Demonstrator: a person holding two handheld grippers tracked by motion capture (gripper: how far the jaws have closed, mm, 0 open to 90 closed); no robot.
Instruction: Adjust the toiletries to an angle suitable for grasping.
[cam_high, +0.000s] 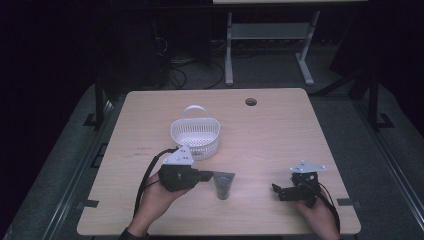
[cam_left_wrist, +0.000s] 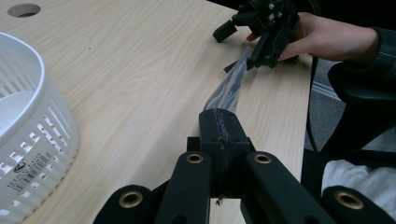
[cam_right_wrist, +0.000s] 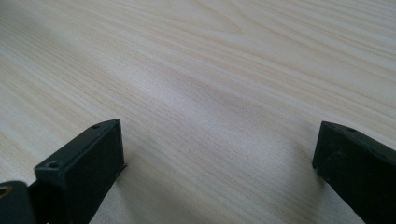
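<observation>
Your left gripper has its jaws clamped on the flat grey plastic tube low over the pale wooden table, your right gripper waits with jaws spread and empty, and the white slotted plastic basket just beyond likely remains to be reached.

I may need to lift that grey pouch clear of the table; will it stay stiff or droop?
Probably droops: the grey pouch looks thin, flat and film-like beyond the shut left gripper. Likely light, since one edge pinch carries it. Its sheen suggests it may be slippery.
</observation>
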